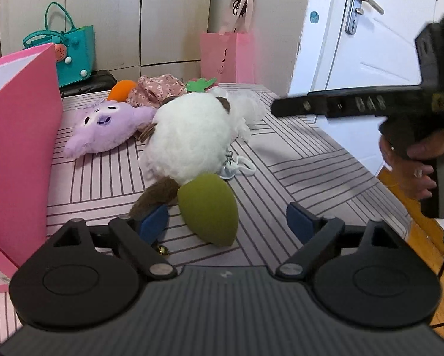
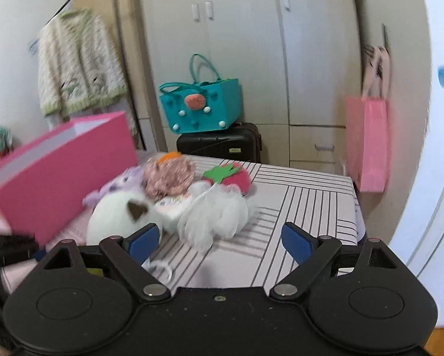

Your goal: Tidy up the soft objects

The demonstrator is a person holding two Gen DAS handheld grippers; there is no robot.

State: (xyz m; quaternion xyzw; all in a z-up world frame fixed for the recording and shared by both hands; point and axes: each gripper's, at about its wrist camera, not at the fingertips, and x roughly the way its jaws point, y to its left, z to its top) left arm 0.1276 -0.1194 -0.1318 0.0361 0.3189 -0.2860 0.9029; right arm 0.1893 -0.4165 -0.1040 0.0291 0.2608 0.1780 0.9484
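Both claws gaping, empty: left gripper [image 1: 227, 222] over white plush [image 1: 192, 136]; its keyring clip [image 1: 245, 166] may snag neighbouring toys

Support surface: a table [image 1: 296, 160] covered by a pale pink cloth with dark stripe blocks running in different directions.

On it, left side: an open pink box [image 1: 23, 136], its long wall standing upright.

Just beside the box wall: a lilac plush [image 1: 106, 127], lying flat, face up.

Centre: a large white plush [image 1: 192, 136] with brown patches; an olive-green part [image 1: 210, 207] at its near end rests on the cloth.

Behind these, touching one another: a floral pink fabric piece [image 1: 156, 89], an orange item [image 1: 122, 89], a red strawberry plush [image 2: 230, 176] with a green leaf top.

Right of the white plush: a white fluffy mesh bundle [image 2: 216, 213].
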